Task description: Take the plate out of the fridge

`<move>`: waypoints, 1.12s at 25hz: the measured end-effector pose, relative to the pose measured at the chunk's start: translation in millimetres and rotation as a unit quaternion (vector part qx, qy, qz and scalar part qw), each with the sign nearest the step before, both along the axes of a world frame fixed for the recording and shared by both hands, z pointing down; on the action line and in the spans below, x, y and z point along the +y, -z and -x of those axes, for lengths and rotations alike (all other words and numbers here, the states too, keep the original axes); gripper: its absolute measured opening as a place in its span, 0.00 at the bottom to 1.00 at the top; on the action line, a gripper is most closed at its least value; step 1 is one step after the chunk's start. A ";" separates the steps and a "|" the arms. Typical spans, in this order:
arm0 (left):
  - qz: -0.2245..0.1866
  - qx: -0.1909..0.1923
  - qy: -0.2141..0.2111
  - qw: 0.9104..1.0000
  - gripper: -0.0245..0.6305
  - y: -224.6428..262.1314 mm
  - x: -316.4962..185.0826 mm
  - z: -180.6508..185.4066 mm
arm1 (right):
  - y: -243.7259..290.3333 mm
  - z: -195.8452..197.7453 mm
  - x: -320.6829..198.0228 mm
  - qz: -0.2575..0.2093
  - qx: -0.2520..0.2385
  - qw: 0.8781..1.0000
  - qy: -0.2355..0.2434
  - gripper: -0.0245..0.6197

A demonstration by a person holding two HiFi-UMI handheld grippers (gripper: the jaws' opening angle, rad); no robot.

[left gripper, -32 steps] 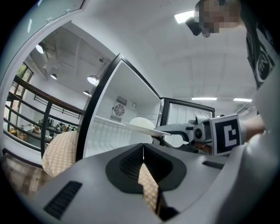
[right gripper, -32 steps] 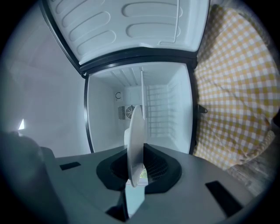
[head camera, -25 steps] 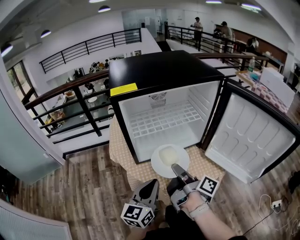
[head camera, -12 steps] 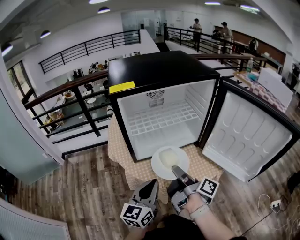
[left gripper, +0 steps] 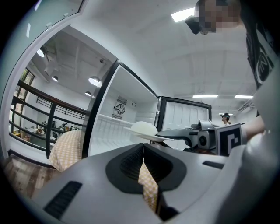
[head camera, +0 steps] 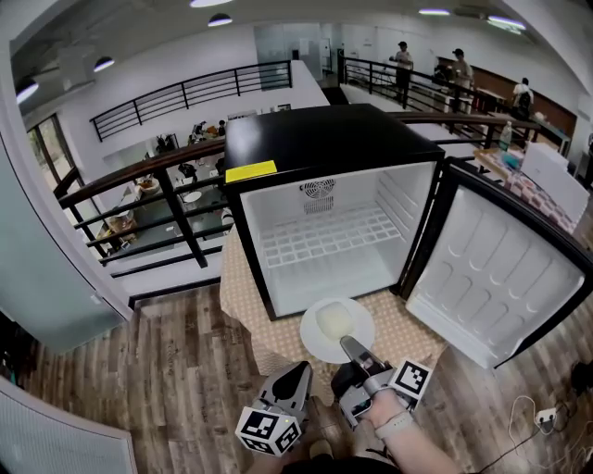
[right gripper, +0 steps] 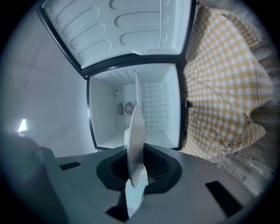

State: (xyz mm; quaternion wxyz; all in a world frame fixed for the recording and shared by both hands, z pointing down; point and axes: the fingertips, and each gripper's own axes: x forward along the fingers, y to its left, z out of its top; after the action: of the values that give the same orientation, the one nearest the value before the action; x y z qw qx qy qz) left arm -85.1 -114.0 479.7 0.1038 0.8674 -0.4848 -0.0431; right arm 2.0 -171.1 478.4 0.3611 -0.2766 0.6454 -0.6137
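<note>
Fridge (head camera: pixel 324 139) showing black shell, white lining, with yellow label (head camera: pixel 251 172) on top front edge. Plate (head camera: pixel 313 341) showing white, pale cream mound (head camera: pixel 334 320) on it. Cloth (head camera: pixel 243 278) over surface showing yellow-white check. Floor (head camera: pixel 176 361) showing brown wood grain. Left gripper (head camera: pixel 302 368) and right gripper (head camera: pixel 348 344) showing grey, cubes bearing black-white square markers.

Bright, even indoor light from ceiling lights (head camera: pixel 220 19), shadows soft. Heavy fisheye bending, dark vignetted corners in both gripper views. White fridge interior (head camera: pixel 324 231) slightly washed out.
</note>
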 end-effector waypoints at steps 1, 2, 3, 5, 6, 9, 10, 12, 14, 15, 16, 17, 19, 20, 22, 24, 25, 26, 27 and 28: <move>-0.001 -0.001 0.005 1.000 0.05 -0.5 2.7 2.8 | -2.8 1.9 1.8 0.001 0.001 1.000 0.005 0.12; -0.003 0.000 0.011 1.000 0.05 0.5 5.8 5.8 | -5.5 3.6 4.2 0.003 0.001 1.000 0.009 0.12; -0.007 0.002 0.016 1.000 0.05 2.5 8.9 8.9 | -7.7 5.1 7.0 0.005 0.000 1.000 0.013 0.12; -0.015 0.006 0.027 0.999 0.05 6.8 14.2 13.6 | -10.8 6.3 12.5 0.005 -0.001 1.000 0.019 0.12; -0.018 0.007 0.031 0.999 0.05 8.2 16.8 14.8 | -11.4 6.3 15.2 0.004 -0.002 1.000 0.021 0.12; -0.017 0.008 0.040 0.999 0.05 8.5 30.4 15.4 | -12.5 4.8 26.9 0.001 -0.012 1.000 0.020 0.12; -0.015 0.008 0.042 0.999 0.05 7.5 36.5 14.6 | -12.8 3.4 32.1 0.001 -0.015 1.000 0.019 0.12; -0.008 0.008 0.042 0.999 0.05 4.7 49.2 11.2 | -13.6 -1.2 43.3 0.002 -0.017 1.000 0.017 0.12; -0.002 0.008 0.044 0.999 0.05 2.2 60.8 7.9 | -15.4 -7.5 54.8 0.006 -0.014 1.000 0.015 0.12; -0.001 0.008 0.044 0.999 0.05 1.9 65.4 6.4 | -15.7 -10.5 60.0 0.007 -0.012 1.000 0.013 0.12; 0.000 0.009 0.043 0.999 0.05 2.2 69.6 4.4 | -15.3 -13.5 64.9 0.007 -0.011 1.000 0.012 0.12; 0.000 0.009 0.041 0.999 0.05 2.9 73.5 1.8 | -14.5 -16.7 69.6 0.006 -0.008 1.000 0.010 0.12; -0.002 0.009 0.036 0.999 0.05 4.5 80.8 -3.9 | -12.5 -23.3 77.9 0.004 -0.005 1.000 0.007 0.12; -0.002 0.009 0.035 0.999 0.05 5.2 84.3 -6.4 | -11.6 -26.3 81.5 0.005 -0.005 1.000 0.005 0.12; -0.002 0.009 0.034 0.999 0.05 5.6 91.0 -10.4 | -10.3 -31.4 88.5 0.006 -0.007 1.000 0.002 0.12; -0.001 0.010 0.035 0.999 0.05 5.4 97.9 -12.7 | -9.8 -35.2 95.7 0.006 -0.007 1.000 0.000 0.12; -0.001 0.010 0.036 0.999 0.05 5.4 101.3 -13.4 | -9.8 -36.8 99.3 0.007 -0.007 1.000 0.000 0.12; -0.001 0.010 0.037 0.999 0.05 5.6 104.7 -14.2 | -9.7 -38.4 102.9 0.007 -0.007 1.000 0.000 0.12; -0.001 0.010 0.038 0.999 0.05 5.8 107.9 -15.3 | -9.4 -40.0 106.3 0.008 -0.008 1.000 0.000 0.12; -0.001 0.010 0.038 0.999 0.05 6.0 111.1 -16.8 | -9.0 -41.6 109.6 0.008 -0.009 1.000 0.000 0.12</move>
State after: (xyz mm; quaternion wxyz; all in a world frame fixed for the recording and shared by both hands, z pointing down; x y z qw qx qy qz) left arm -68.3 -3.0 473.7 0.1061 0.8478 -0.5165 -0.0561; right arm 43.6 -61.5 487.5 0.3649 -0.2742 0.6370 -0.6213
